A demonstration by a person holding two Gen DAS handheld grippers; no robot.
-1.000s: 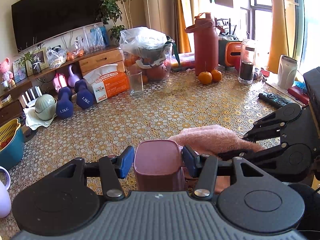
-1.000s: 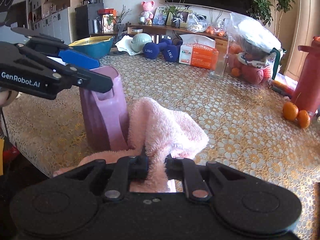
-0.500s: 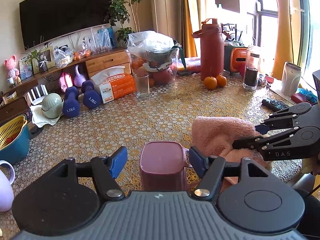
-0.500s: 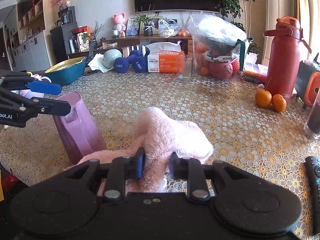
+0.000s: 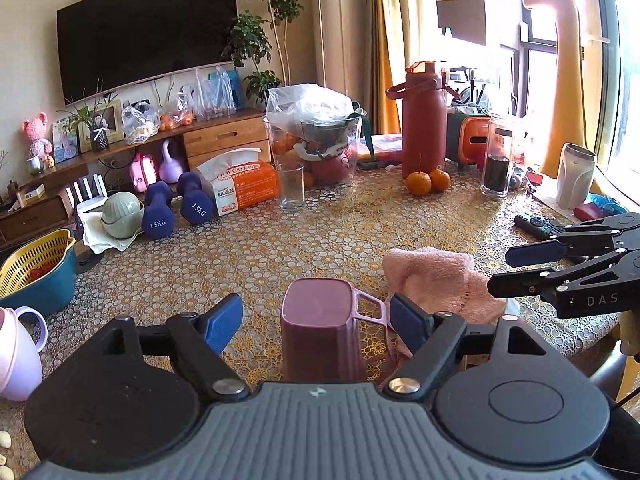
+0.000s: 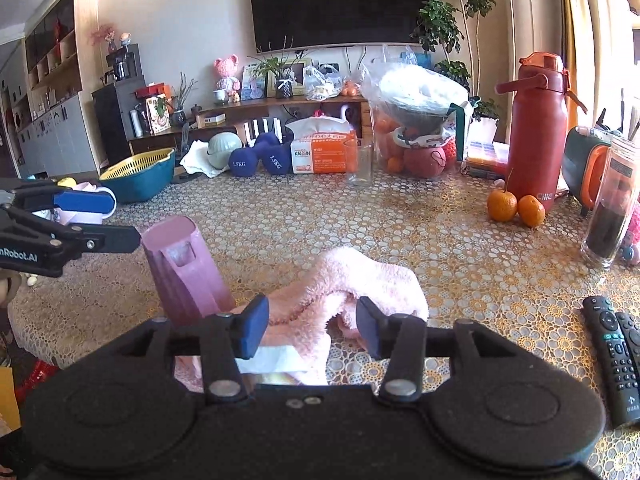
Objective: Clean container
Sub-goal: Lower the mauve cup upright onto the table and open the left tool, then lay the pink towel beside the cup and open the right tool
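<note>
A mauve plastic cup [image 5: 322, 332] with a side handle stands upside down on the patterned tablecloth. My left gripper [image 5: 316, 322] is open, its blue pads either side of the cup without touching it. In the right wrist view the cup [image 6: 186, 270] stands at the left, with the left gripper's fingers [image 6: 80, 216] level with its top. A fluffy pink towel [image 6: 352, 284] lies crumpled on the table beside the cup. My right gripper [image 6: 312, 322] is open just behind the towel, holding nothing. In the left wrist view the towel [image 5: 436, 280] lies right of the cup, with the right gripper [image 5: 520, 268] beyond it.
Two remotes [image 6: 616, 356] lie at the right. Two oranges [image 6: 516, 208], a red flask [image 6: 532, 132], a dark jar [image 6: 612, 208], a glass [image 6: 360, 162], tissue box [image 6: 324, 152] and dumbbells [image 6: 260, 160] stand farther back. A yellow-blue basket [image 5: 36, 272] and lilac mug [image 5: 16, 352] sit left.
My left gripper let go of the cup and opened. My right gripper released the towel, opened and drew back; the towel now lies loose on the table.
</note>
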